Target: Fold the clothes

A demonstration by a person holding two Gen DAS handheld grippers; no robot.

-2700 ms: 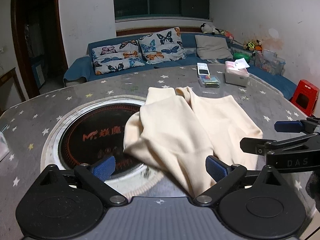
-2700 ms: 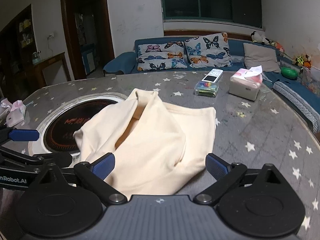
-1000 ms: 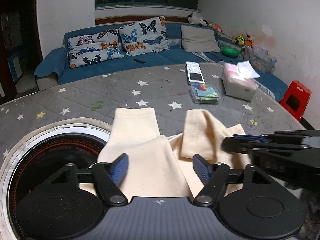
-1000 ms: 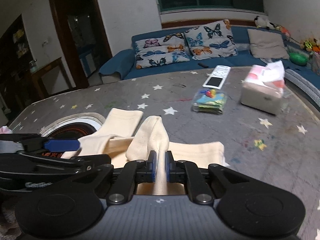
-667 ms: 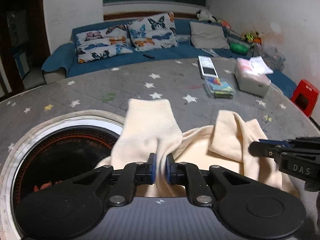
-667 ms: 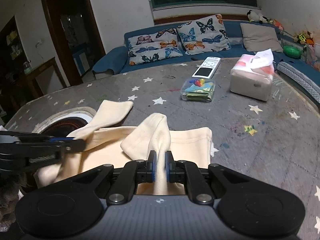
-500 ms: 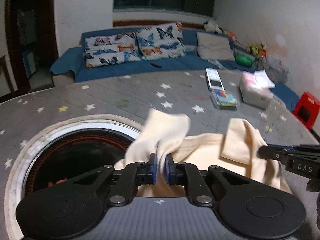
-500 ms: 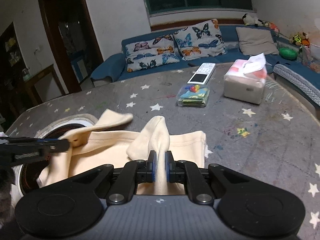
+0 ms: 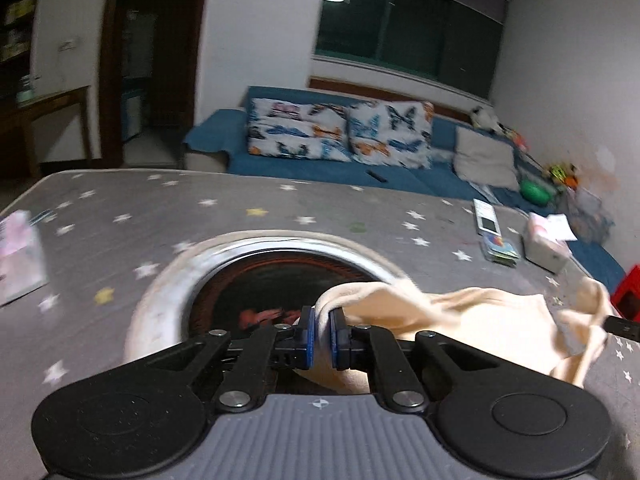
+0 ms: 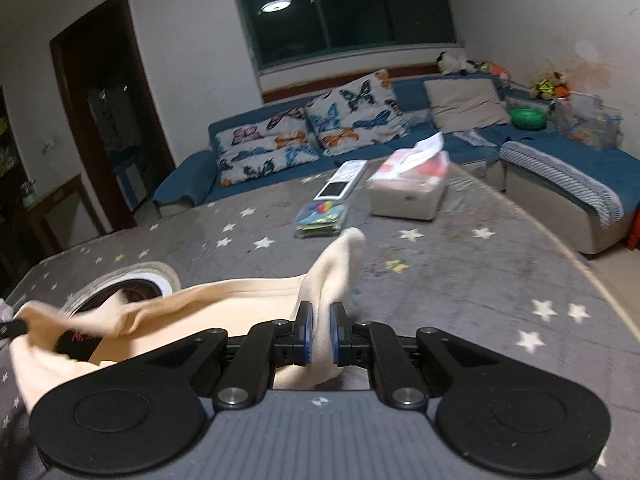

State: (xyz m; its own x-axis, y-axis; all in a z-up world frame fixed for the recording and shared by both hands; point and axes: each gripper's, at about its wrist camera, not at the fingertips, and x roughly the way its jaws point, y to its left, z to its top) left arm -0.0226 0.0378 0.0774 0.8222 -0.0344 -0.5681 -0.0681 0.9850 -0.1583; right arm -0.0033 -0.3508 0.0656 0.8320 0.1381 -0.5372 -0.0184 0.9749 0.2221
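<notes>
A cream garment (image 9: 472, 320) hangs stretched between both grippers above the grey star-patterned table (image 9: 120, 216). My left gripper (image 9: 321, 334) is shut on one end of it, over the round black hotplate (image 9: 280, 280). My right gripper (image 10: 320, 332) is shut on the other end of the cream garment (image 10: 224, 300), whose cuff sticks up past the pads. The left gripper's tip shows at the far left of the right wrist view (image 10: 12, 326). Both views are blurred by motion.
A tissue box (image 10: 408, 192), a remote (image 10: 344, 184) and a small clear box (image 10: 320, 220) sit at the table's far side. A pink packet (image 9: 18, 256) lies at the left edge. A blue sofa (image 10: 320, 140) with butterfly cushions stands behind. A red stool (image 9: 628, 292) stands at the right.
Both grippers have lifted the garment off the table and moved apart, pulling it taut between them. The left gripper has swung left over the hotplate; the right has swung right.
</notes>
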